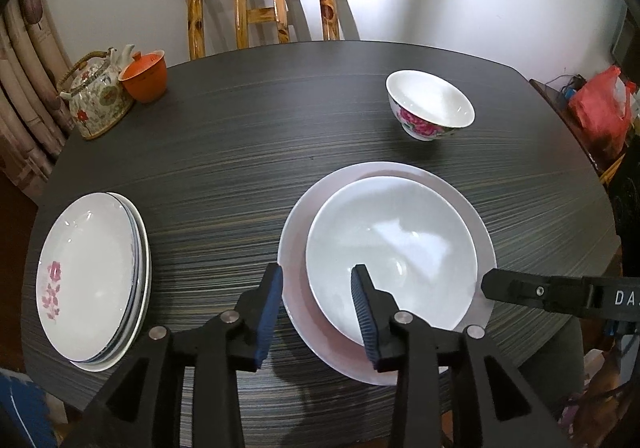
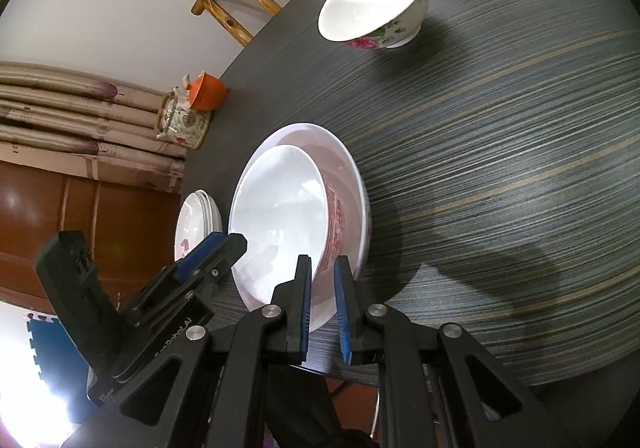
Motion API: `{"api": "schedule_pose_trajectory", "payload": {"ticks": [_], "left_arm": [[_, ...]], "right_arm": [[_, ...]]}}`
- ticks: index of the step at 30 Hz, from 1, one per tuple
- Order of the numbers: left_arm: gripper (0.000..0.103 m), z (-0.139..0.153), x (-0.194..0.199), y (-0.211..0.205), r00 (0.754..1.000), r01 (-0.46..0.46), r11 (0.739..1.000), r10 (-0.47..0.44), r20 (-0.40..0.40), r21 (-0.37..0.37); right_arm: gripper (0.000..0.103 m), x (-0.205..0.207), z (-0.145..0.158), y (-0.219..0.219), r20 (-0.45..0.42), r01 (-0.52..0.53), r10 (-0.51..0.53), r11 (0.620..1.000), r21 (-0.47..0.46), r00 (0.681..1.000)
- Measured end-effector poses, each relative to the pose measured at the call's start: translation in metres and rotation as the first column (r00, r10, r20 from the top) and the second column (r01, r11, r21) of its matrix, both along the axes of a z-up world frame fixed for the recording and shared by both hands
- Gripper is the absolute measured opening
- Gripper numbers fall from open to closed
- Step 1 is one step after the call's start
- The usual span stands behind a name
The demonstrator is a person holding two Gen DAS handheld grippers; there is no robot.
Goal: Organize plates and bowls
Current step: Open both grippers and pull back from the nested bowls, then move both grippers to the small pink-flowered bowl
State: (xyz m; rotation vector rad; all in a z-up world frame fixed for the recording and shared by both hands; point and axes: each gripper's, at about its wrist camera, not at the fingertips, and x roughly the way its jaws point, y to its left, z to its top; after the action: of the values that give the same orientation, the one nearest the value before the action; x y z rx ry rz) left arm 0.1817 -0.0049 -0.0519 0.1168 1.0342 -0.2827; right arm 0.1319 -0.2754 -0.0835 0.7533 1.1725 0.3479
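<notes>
**Large bowl seated in the pink plate, right claw pinching its rim**

A large white bowl (image 1: pixel 394 248), patterned in red on its outer wall, is seen resting inside a wide pale-pink plate (image 1: pixel 296 244) near the front edge of the dark striped table (image 1: pixel 240 152). The bowl is set off-centre in the plate, toward the nearer right side, so that a broader band of pink is left bare on the left and far sides.

The bowl's near rim is pinched by the right gripper (image 2: pixel 323 312): one blue pad is laid inside the bowl and the other against the red-patterned outside, the jaws being drawn almost together on the thin wall. In the left wrist view that same gripper is seen entering from the right at the bowl's edge.

The left gripper (image 1: pixel 318 312) is held with its jaws spread partway. One finger hangs over the inside of the bowl, the other stands outside, at the left edge of the plate; neither pad is seen pressing on the rim.

A smaller white bowl with pink flowers (image 1: pixel 430 106) stands alone farther back on the table, well apart from the plate. To the left, a stack of white plates (image 1: pixel 94 280) is set near the table's edge, the top one marked with a pink floral print. At the far left corner a flowered teapot (image 1: pixel 98 98) and an orange lidded cup (image 1: pixel 144 75) stand touching or nearly so. A wooden chair (image 1: pixel 264 6) is placed behind the table against a white wall.
</notes>
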Motion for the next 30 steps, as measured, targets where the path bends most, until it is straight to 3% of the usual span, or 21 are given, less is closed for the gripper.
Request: {"api": "schedule_pose_trajectory", "payload": {"ticks": [16,30], "left_arm": [[0.037,0.022,-0.001,0.004,1.000,-0.007,0.998,0.006,-0.001,-0.055],[0.045,0.050,0.051,-0.016,0.995,-0.001,0.965,-0.025,-0.096,-0.264]], "right_arm": [[0.029,-0.013,0.000,-0.025,0.035,0.057,-0.058,0.998,0.033,0.998],[0.032,-0.012,0.014,-0.071,0.085,0.162,-0.165,0.986,0.041,0.983]]}}
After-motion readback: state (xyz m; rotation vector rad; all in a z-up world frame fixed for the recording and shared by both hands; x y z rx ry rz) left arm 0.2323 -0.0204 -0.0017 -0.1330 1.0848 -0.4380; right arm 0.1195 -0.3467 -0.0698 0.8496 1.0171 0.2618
